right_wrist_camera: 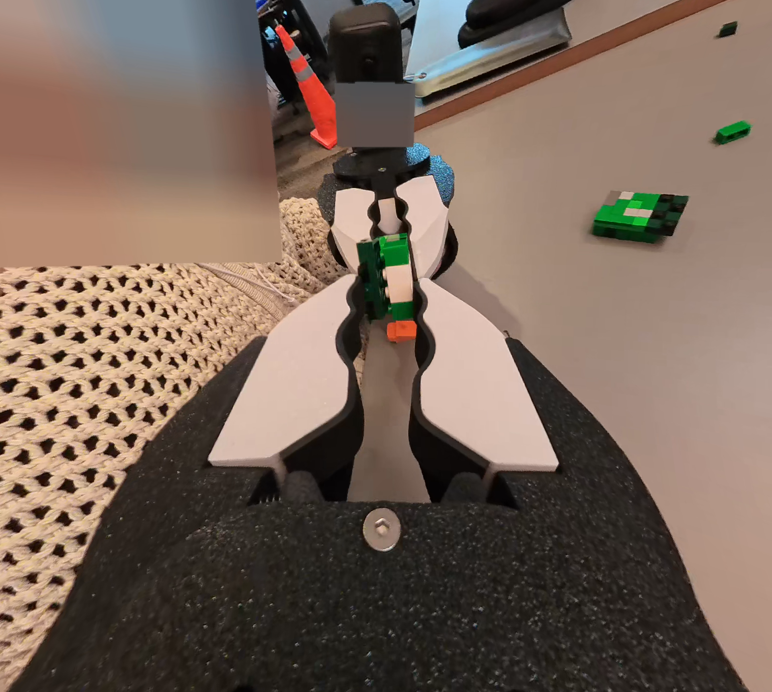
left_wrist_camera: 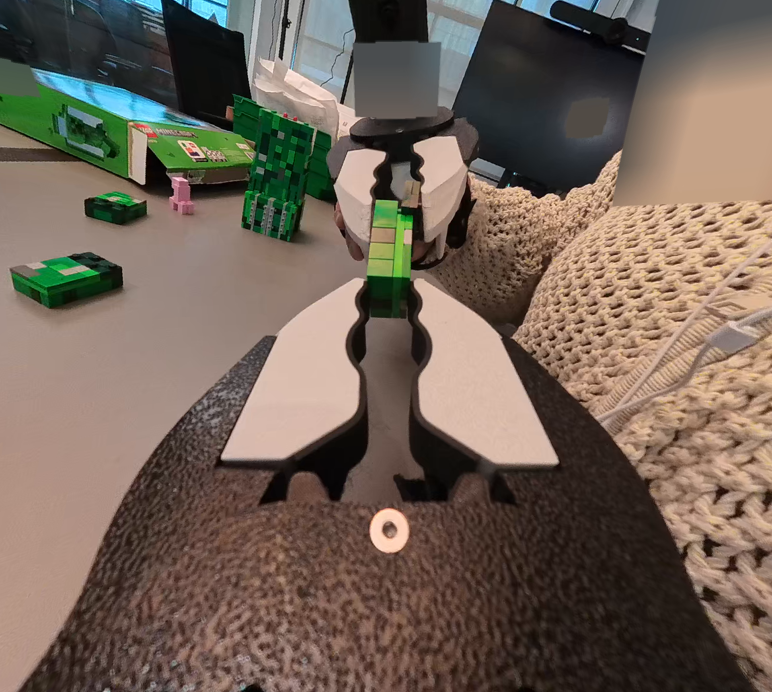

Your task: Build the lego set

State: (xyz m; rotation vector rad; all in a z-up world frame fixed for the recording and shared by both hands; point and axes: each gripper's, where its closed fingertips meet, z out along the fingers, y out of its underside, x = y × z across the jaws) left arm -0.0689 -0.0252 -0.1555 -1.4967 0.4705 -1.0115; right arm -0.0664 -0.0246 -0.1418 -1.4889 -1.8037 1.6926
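A flat green lego assembly [left_wrist_camera: 386,266] with pale tiles is held in the air between my two grippers, which face each other. My left gripper [left_wrist_camera: 387,293] is shut on its near end. My right gripper [left_wrist_camera: 393,229] is shut on the far end. In the right wrist view the same assembly [right_wrist_camera: 390,279] shows a white tile and a small orange brick [right_wrist_camera: 401,331] at its near end, gripped by my right gripper [right_wrist_camera: 386,295] with the left gripper [right_wrist_camera: 386,249] opposite. A tall green creeper-like lego body [left_wrist_camera: 278,174] stands on the table.
Two flat green lego panels [left_wrist_camera: 67,279] [left_wrist_camera: 115,207], a pink lego pig [left_wrist_camera: 181,195] and the open green set box [left_wrist_camera: 104,132] lie to the left. A loose green brick [right_wrist_camera: 733,132] lies on the grey table [right_wrist_camera: 543,295]. The person's knit sleeve [left_wrist_camera: 626,295] is on the right. Only a small space, under 4 cm, lies between the two pairs of fingers.
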